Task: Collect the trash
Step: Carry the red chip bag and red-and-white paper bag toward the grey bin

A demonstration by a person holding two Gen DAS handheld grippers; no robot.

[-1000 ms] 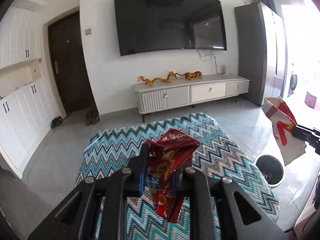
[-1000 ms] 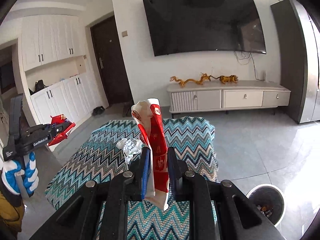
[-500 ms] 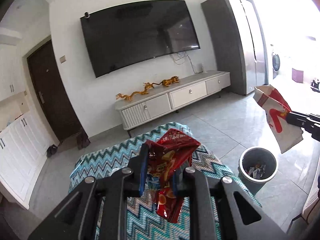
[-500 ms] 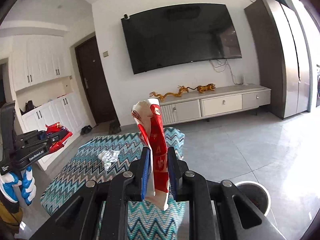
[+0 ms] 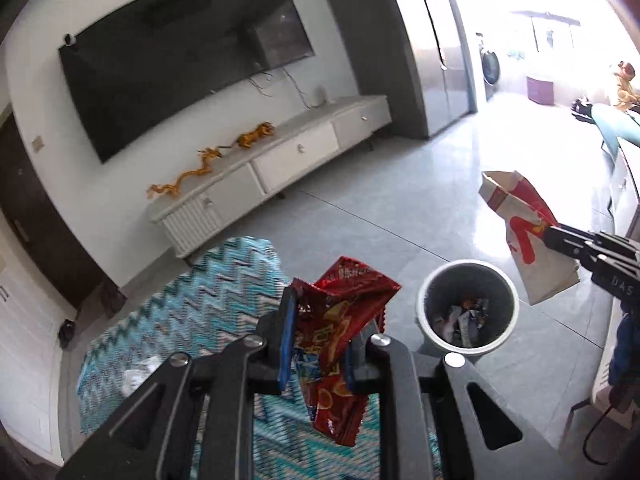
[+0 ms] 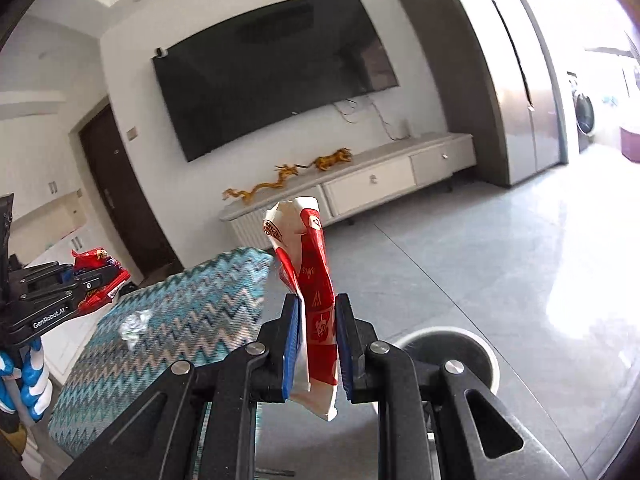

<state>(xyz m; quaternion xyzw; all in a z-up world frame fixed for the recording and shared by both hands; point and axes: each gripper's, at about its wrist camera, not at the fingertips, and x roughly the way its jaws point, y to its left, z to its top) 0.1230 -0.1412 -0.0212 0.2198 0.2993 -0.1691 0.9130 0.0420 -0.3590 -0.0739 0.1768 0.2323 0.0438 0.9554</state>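
My left gripper (image 5: pixel 318 340) is shut on a crumpled red snack bag (image 5: pixel 340 344), held above the table's right end, left of a grey trash bin (image 5: pixel 466 310) that holds scraps. My right gripper (image 6: pixel 318 344) is shut on a red-and-white paper bag (image 6: pixel 308 280); the bin's rim (image 6: pixel 452 344) shows just behind its right finger. In the left wrist view the paper bag (image 5: pixel 524 236) hangs above and right of the bin. In the right wrist view the left gripper (image 6: pixel 80 284) with the snack bag shows at far left. A crumpled white wrapper (image 6: pixel 134 322) lies on the table.
A table with a teal zigzag cloth (image 6: pixel 172 328) stands left of the bin. A white TV cabinet (image 5: pixel 280 176) with gold dragon figures and a wall TV (image 5: pixel 180 68) are behind. Grey tiled floor (image 6: pixel 500 248) stretches right; a tall grey cabinet (image 5: pixel 400 40) stands at back right.
Both grippers have swung to the right with their bags. The bin has come into closer view; the paper bag now hangs over its right side.
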